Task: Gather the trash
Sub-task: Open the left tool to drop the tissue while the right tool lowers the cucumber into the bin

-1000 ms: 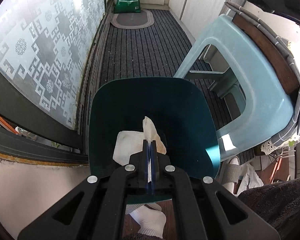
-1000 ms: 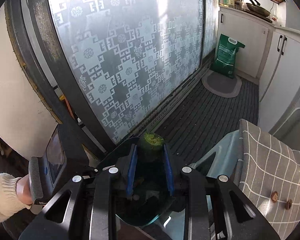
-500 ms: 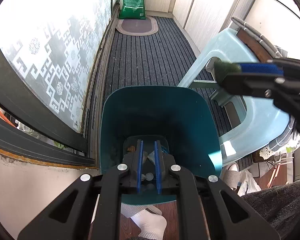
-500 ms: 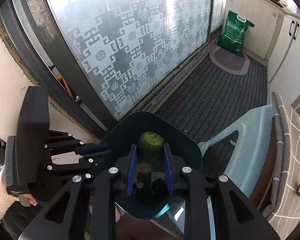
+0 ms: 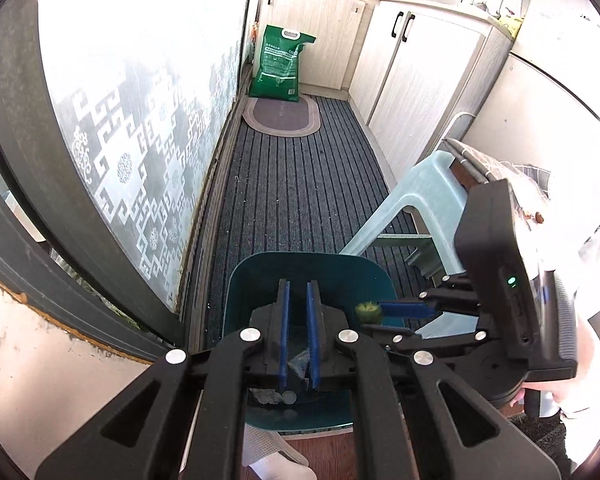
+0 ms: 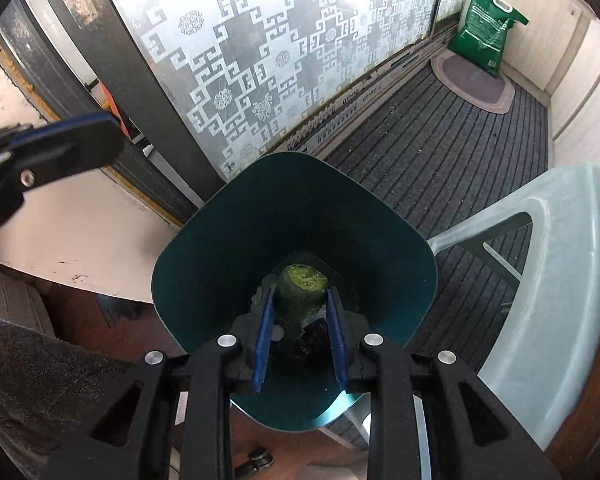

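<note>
1. The right gripper [image 6: 300,308] is reaching down over the mouth of the teal trash bin [image 6: 220,240], and its two blue-padded fingers [image 6: 263,332] are clamping a dark green vegetable stub [image 6: 302,292] between them, its pale green cut end facing forward past the fingertips.
2. In the left wrist view the same stub [image 5: 367,312] is showing at the tip of the right gripper [image 5: 384,312], just to the right of the left fingers and over the bin's right side.
3. The left gripper [image 5: 298,292] is hovering above the bin [image 5: 260,268] with its blue pads standing a narrow gap apart and gripping nothing.
4. Below and between the left fingers, small scraps of trash [image 5: 284,396] are lying on the bin floor; what they are is too small to tell.
5. Ahead of both grippers a dark striped floor mat [image 5: 300,192] is running toward a green bag [image 5: 278,64] leaning against pale cabinets [image 5: 412,80], with an oval rug [image 5: 282,116] in front of it.
6. To the right of the fingers a pale blue plastic stool [image 6: 560,280] is standing just beside the bin.
7. To the left a frosted patterned glass door [image 6: 260,60] is lining the mat.
</note>
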A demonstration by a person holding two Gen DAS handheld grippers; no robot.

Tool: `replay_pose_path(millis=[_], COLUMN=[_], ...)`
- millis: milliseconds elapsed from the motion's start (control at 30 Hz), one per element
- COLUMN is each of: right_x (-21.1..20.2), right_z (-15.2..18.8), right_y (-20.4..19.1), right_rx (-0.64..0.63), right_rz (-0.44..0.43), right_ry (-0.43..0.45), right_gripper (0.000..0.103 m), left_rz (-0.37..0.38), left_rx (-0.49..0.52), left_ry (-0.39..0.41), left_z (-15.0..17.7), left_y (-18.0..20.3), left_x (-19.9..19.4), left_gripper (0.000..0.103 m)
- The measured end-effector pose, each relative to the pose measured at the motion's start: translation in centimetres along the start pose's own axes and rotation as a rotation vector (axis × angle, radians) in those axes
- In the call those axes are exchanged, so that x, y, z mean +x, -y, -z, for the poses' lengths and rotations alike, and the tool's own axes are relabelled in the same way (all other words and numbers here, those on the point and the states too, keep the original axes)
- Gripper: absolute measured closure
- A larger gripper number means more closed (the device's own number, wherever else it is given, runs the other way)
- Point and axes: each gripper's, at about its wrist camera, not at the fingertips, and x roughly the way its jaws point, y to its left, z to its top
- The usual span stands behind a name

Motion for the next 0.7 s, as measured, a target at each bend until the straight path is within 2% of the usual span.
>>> replay_pose_path(millis=[367, 467, 500, 700], right_x=[3.1, 3.5, 3.5, 2.7], right_z=[1.2, 1.4, 1.5, 1.5], right_y=[-0.3, -0.3, -0.3, -0.5], right_rx=[-0.025, -0.024, -0.026, -0.026], right_rz=[0.006, 0.003, -0.001, -0.006], right_ry=[-0.088, -0.101, -0.101, -0.068], right_gripper=[0.077, 0.074, 0.071, 0.069], left_rz=[0.031, 0.033, 0.035, 0.024], left_rx=[-0.012, -0.015, -0.017, -0.010], left_ry=[0.116, 0.135, 0.140, 0.188], left_z=[-1.7, -2.0, -2.1, -2.6], left_y=[1.2, 1.3, 1.3, 1.8], left_x=[-4.0, -4.8, -5.1, -6.9], left_gripper=[0.094, 0.094, 0.094, 0.094])
